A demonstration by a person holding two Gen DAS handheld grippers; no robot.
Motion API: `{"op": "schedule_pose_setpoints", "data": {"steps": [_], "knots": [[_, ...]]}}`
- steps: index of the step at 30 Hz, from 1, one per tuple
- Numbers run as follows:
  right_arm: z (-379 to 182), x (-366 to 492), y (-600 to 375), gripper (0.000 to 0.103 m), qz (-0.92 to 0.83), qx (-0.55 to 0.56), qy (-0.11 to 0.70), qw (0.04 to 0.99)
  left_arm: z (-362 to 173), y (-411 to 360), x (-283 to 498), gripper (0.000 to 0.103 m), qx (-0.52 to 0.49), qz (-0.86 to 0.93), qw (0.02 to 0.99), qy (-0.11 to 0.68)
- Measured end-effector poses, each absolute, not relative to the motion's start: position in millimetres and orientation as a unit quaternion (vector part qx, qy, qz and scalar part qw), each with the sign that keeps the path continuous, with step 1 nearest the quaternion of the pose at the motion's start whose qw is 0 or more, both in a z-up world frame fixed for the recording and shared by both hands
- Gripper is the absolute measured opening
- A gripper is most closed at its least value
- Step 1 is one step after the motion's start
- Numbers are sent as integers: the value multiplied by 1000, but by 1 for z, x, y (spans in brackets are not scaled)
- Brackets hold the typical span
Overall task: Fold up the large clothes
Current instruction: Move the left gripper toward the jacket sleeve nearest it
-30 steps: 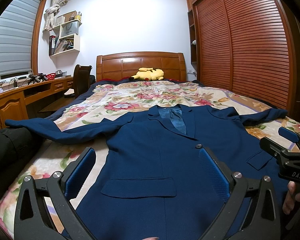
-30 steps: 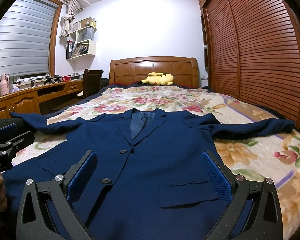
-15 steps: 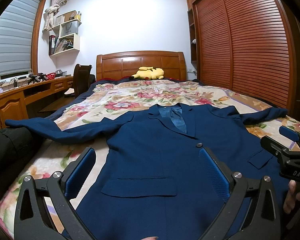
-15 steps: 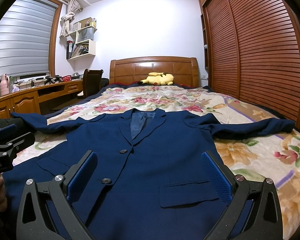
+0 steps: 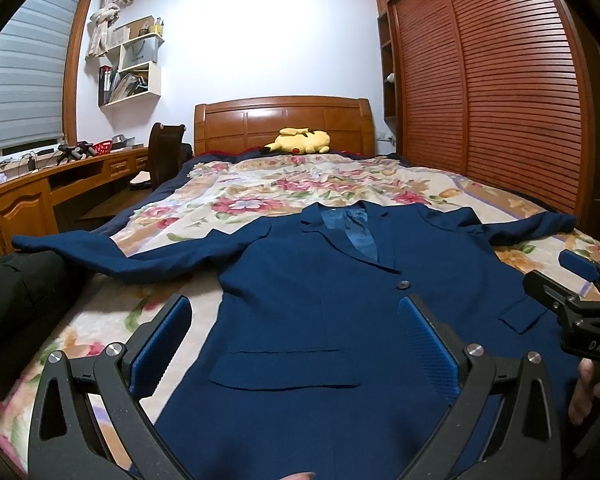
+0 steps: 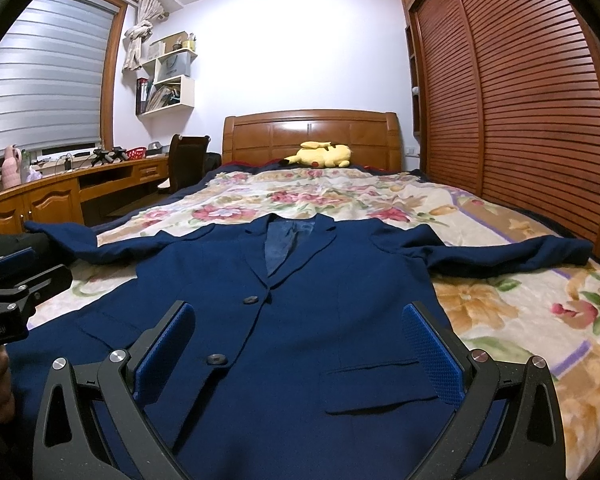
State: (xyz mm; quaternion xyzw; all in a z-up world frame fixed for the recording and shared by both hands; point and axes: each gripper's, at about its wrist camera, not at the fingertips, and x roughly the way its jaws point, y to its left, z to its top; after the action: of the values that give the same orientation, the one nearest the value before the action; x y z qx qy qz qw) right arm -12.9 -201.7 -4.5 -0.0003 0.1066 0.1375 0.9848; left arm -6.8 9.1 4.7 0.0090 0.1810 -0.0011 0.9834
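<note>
Left wrist view first: your left gripper [image 5: 296, 336] hovers with jaws wide and empty over the navy jacket [image 5: 324, 304], which lies face up, sleeves spread, on the floral bedspread [image 5: 284, 188]. It looks heavy, with a stiffish front and limp sleeves. Right wrist view: your right gripper [image 6: 300, 342] is also spread wide, holding nothing. Take the right sleeve [image 6: 512, 252] near its cuff and fold inward.

Left gripper [image 5: 296, 344] and right gripper [image 6: 300, 346] gape, empty.
</note>
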Motion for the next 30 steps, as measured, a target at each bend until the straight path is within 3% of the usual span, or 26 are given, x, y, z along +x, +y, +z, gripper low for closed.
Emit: {"op": "schedule_pose_setpoints", "data": {"steps": [30], "knots": [[39, 27, -144, 103, 239, -32, 91, 966, 28, 112, 7, 103, 19, 51, 973, 226]]}}
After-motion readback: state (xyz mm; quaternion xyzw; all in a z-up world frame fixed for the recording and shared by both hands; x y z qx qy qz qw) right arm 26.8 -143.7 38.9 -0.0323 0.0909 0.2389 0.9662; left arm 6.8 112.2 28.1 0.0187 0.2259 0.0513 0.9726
